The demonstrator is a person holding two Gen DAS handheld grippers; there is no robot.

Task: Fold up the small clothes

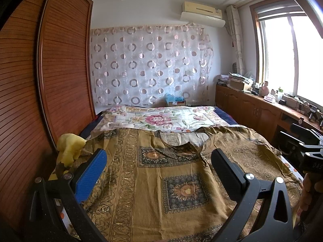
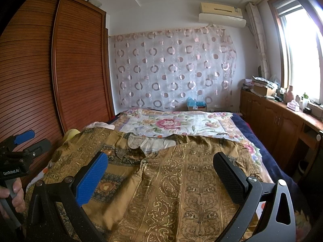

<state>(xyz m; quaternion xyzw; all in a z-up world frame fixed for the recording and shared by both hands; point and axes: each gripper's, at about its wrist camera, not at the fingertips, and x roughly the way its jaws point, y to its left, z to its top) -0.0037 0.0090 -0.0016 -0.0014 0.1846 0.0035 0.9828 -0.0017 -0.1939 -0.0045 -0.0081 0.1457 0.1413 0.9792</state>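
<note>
Jaws of both grippers stand spread wide, pinching nothing. Bed [image 1: 226,119]: brown patterned garment [image 1: 161,173] lies flat across it, below and between each pair of jaws. Left gripper [image 1: 157,161] and right gripper [image 2: 161,161] hover above the cloth.

Running out of frame below and behind the left gripper [image 1: 158,162]: the near hem of the brown patterned garment [image 1: 153,197]. Hiding under that garment ahead of the right gripper [image 2: 161,166]: the near part of the floral sheet [image 2: 171,124]. Blurring into indistinct clutter far right of both: small items on the windowsill counter [image 1: 268,98].
</note>
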